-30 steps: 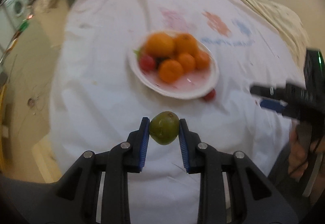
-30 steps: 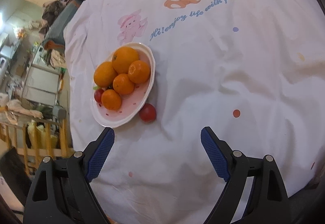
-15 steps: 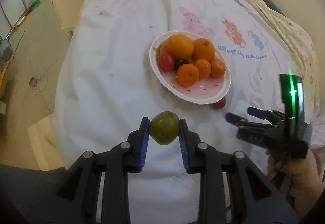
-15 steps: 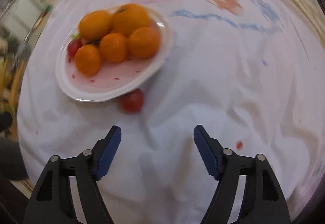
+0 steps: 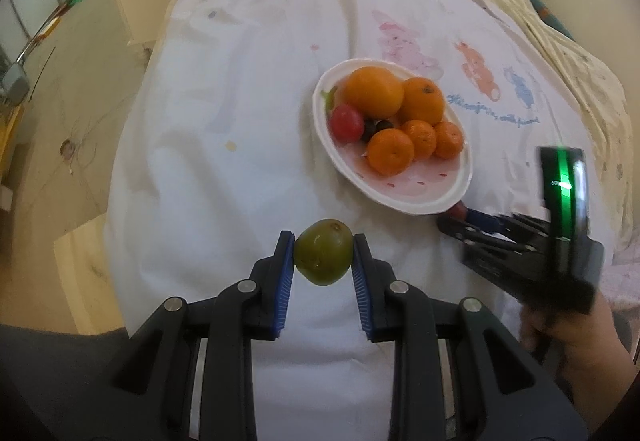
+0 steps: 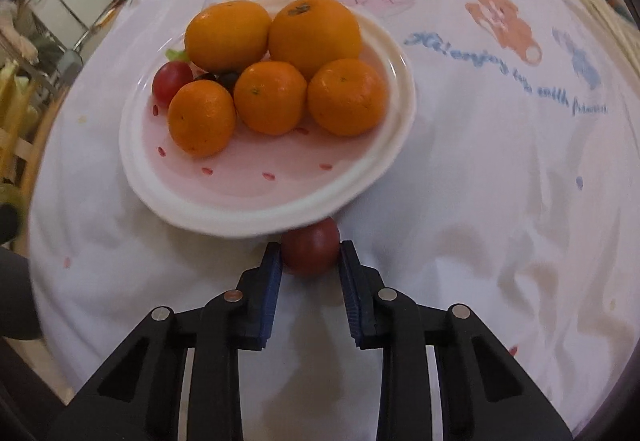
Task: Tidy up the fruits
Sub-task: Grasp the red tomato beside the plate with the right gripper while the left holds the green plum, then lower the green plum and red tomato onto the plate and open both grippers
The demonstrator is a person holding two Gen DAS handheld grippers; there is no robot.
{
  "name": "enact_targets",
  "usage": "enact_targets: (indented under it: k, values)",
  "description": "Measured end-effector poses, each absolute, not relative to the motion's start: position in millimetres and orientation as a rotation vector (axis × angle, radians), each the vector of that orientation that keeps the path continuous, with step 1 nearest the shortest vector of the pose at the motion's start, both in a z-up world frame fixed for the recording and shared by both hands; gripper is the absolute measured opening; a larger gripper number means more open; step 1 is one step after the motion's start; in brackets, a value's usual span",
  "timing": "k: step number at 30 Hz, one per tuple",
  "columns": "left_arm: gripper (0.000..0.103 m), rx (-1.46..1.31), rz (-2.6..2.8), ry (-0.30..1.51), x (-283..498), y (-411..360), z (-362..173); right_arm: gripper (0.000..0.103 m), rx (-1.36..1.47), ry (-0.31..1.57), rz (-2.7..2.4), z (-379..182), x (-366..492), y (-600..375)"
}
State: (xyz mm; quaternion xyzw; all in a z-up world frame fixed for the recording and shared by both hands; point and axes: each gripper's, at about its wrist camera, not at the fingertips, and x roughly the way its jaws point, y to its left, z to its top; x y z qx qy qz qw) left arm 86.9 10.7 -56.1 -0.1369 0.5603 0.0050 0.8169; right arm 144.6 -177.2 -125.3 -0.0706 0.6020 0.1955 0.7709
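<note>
A green fruit (image 5: 323, 257) is clamped between the pads of the left gripper (image 5: 323, 261), held above the white cloth (image 5: 240, 177) short of the plate (image 6: 256, 209). A red fruit (image 6: 311, 251) on the cloth, touching the plate's near rim, is pinched by the right gripper (image 6: 311, 261). Five oranges (image 6: 314, 37) are piled on the plate.

Soft dim indoor light, strong fisheye warp w/ dark corners, slight motion blur, no harsh glare
</note>
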Motion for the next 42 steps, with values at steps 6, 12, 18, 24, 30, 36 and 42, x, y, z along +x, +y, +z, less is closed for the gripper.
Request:
enact_targets:
  k: [6,12,18,24,30,36,42]
  values:
    - [0.024,-0.274,0.028,1.146,84.1,13.3,-49.6,0.03,-0.103,1.321,0.422,-108.7,131.9,-200.3]
    - [0.024,-0.257,0.027,1.117,80.8,14.7,-43.6,0.03,0.0,1.236,0.469,-69.0,112.7,-214.8]
    - [0.024,-0.249,0.032,1.112,83.1,15.0,-41.2,0.03,0.065,1.173,0.488,-46.8,109.8,-223.2]
    - [0.024,-0.254,0.006,1.099,99.4,13.4,-29.8,0.03,0.08,1.133,0.526,-37.4,127.1,-218.5]
    - [0.024,-0.224,-0.008,1.112,127.5,3.9,-30.8,0.03,0.056,1.126,0.545,-38.8,146.0,-209.8]
    - [0.025,-0.187,-0.026,1.146,154.5,-10.5,-44.7,0.03,0.072,1.156,0.556,-51.8,172.9,-206.2]
    - [0.025,-0.188,-0.012,1.204,176.2,-15.4,-72.6,0.03,0.028,1.226,0.561,-78.7,188.8,-193.9]
